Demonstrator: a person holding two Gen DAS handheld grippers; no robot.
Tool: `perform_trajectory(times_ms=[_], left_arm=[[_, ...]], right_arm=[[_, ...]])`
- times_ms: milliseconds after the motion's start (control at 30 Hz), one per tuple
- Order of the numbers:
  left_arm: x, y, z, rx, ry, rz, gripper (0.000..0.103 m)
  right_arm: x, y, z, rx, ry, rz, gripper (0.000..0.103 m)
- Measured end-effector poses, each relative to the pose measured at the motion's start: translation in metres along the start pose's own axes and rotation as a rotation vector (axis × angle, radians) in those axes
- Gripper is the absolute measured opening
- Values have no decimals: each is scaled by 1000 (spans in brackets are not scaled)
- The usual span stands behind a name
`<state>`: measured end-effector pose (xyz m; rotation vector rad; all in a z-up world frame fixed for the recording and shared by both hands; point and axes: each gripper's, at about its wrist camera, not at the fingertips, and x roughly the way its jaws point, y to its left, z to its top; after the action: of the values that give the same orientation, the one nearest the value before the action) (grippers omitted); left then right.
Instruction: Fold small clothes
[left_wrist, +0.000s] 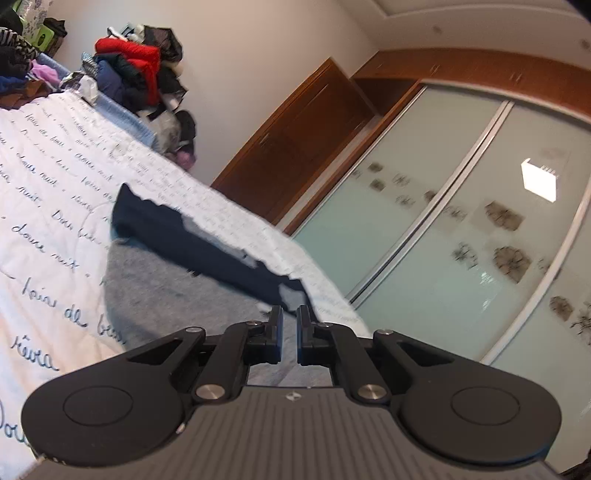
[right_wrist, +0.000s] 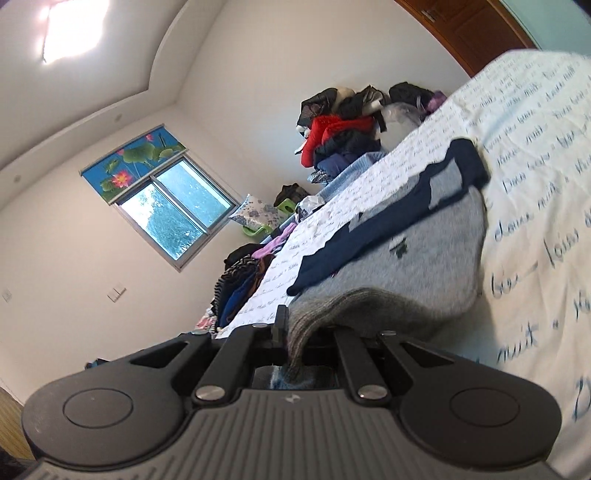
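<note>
Now both tools are nearly closed: the right tool (right_wrist: 291, 332) pinches the grey sweater's (right_wrist: 424, 258) hem; whether the left tool (left_wrist: 290, 325) grips cloth is unclear. Lift evenly, folding toward the navy collar at twelve o'clock on the bed (left_wrist: 44, 229).

The bedspread (left_wrist: 44, 192) lies bare around the grey-and-navy garment (left_wrist: 177, 280), while clothes piles (left_wrist: 136, 70) block its far edge.

The right tool's (right_wrist: 291, 332) right finger is buried under the grey sweater (right_wrist: 424, 258) hem, so you only see the left one. Wardrobe doors (left_wrist: 461, 221) are smeared with blur, and the bedspread (right_wrist: 535, 184) writing can't be read either.
</note>
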<state>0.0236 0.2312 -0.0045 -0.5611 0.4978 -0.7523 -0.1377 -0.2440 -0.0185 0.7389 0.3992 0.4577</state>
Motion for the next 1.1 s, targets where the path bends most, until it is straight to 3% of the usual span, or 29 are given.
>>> perform_trajectory(times_ms=[100, 133, 167, 233, 400, 533, 667, 767, 867, 1100], left_arm=[[3, 1, -7, 33, 120, 46, 11], [3, 1, -12, 51, 156, 99, 18], [3, 0, -19, 68, 192, 144, 31], [5, -4, -30, 93, 265, 185, 49], [12, -34, -29, 188, 272, 212, 70], [42, -86, -23, 407, 286, 227, 93], [106, -126, -49, 727, 405, 353, 93], [138, -115, -79, 908, 482, 500, 93], [136, -87, -93, 927, 544, 606, 88], [53, -36, -77, 810, 570, 797, 89]], right_arm=[[5, 2, -2, -21, 45, 1, 6], [5, 3, -5, -29, 63, -5, 6], [4, 2, -9, -28, 81, -12, 6], [0, 0, -18, -8, 96, -25, 6], [-12, -9, -37, 44, 119, -62, 6], [-15, -16, -46, 60, 139, -74, 6], [-13, -21, -48, 75, 134, -79, 6], [-14, -21, -48, 69, 133, -79, 6], [-16, -21, -49, 67, 137, -89, 6], [-14, -18, -53, 62, 151, -79, 6]])
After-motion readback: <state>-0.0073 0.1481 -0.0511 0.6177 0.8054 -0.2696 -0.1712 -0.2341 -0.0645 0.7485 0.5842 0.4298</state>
